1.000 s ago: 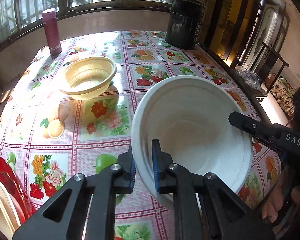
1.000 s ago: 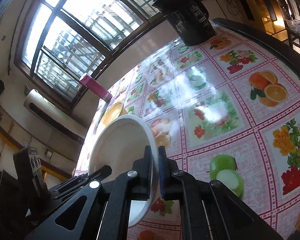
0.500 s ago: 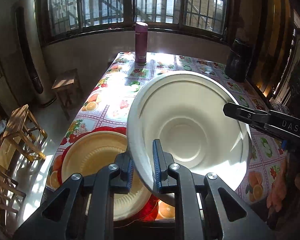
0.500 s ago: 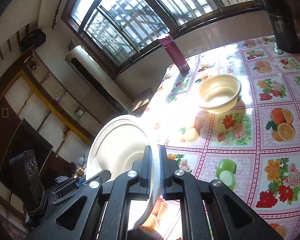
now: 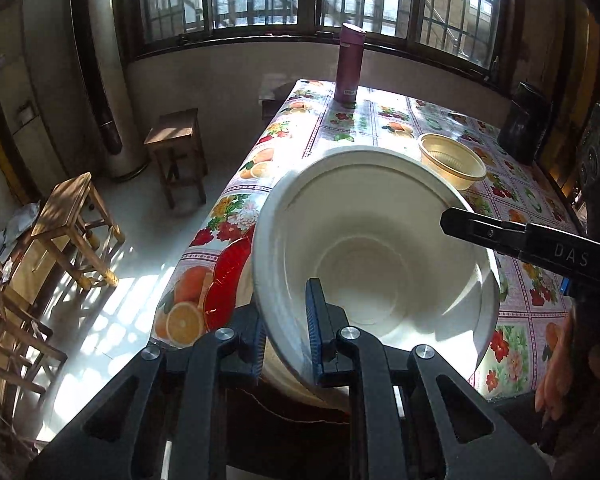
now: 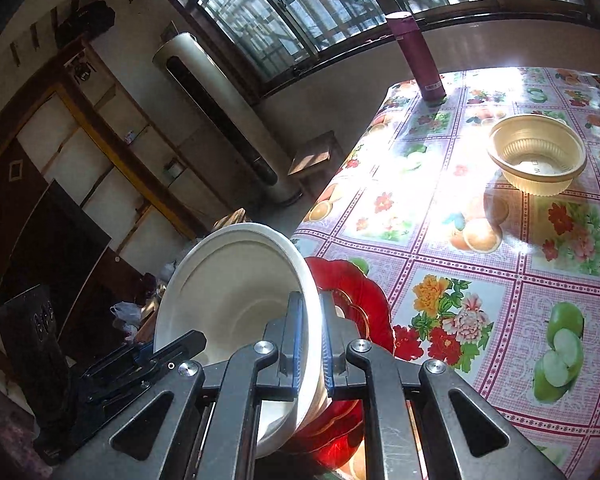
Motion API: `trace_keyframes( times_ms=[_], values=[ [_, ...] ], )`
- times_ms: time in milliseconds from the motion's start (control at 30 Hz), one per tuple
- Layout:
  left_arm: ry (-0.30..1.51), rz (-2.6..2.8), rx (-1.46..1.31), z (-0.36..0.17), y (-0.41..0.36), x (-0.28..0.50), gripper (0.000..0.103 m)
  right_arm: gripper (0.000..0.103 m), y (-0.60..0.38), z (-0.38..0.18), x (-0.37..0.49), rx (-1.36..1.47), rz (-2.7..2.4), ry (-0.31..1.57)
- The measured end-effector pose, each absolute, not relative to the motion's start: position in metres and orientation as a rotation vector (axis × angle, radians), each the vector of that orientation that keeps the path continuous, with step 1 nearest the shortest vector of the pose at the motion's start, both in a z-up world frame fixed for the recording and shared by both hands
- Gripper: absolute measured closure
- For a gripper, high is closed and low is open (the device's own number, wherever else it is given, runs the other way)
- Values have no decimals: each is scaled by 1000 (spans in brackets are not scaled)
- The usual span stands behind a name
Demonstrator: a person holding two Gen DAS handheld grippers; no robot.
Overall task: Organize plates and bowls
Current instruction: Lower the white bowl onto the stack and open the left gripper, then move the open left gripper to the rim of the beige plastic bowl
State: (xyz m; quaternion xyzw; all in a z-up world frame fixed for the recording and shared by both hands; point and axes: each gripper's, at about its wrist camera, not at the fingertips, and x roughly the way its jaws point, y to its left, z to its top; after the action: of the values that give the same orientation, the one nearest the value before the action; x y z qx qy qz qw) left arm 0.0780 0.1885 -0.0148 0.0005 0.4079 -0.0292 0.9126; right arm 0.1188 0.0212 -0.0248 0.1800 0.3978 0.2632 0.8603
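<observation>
Two grippers pinch one white bowl [image 5: 376, 264] by opposite sides of its rim. The left gripper [image 5: 286, 336] has its blue-padded fingers pressed onto the near edge, one pad inside the bowl and one outside. The right gripper [image 6: 310, 344] clamps the far side the same way; in the left wrist view its black finger reaches in from the right and lies over the rim.

The bowl is large and deep, plain matte white inside and out, with a broad flat lip and stepped rings running down to a small round base. Sun lights its upper wall, and the lower half sits in soft shadow. It is tilted, its opening turned toward the left gripper's camera.

It is held over the near corner of the table [image 6: 480, 280], right above a red plate [image 6: 356, 292] with a scalloped, glossy edge. Something pale shows on the red plate under the bowl, but whether the bowl touches it cannot be told.

Farther along the flower-and-fruit tablecloth stands a cream ribbed bowl [image 6: 538, 160], upright and well apart from the white one. A maroon bottle [image 5: 350, 64] stands at the far end near the window. Wooden stools [image 5: 176, 148] stand on the floor beside the table.
</observation>
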Motion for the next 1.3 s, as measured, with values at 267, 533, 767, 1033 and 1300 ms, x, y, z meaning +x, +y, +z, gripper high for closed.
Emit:
trace_keyframes(
  times_ms=[267, 533, 767, 1033, 1300],
  values=[
    [876, -46, -16, -27, 198, 77, 85, 93, 34, -41, 119, 353, 554, 853],
    [844, 9, -19, -23, 209, 67, 32, 88, 18, -40, 116, 410, 581, 815],
    [748, 25, -54, 5, 205, 62, 24, 76, -41, -32, 115, 489, 520, 727],
    [704, -94, 34, 22, 121, 82, 3, 67, -125, -48, 130, 618, 389, 698],
    [711, -201, 28, 21, 45, 134, 0, 18, -201, -54, 142, 737, 303, 670]
  ],
)
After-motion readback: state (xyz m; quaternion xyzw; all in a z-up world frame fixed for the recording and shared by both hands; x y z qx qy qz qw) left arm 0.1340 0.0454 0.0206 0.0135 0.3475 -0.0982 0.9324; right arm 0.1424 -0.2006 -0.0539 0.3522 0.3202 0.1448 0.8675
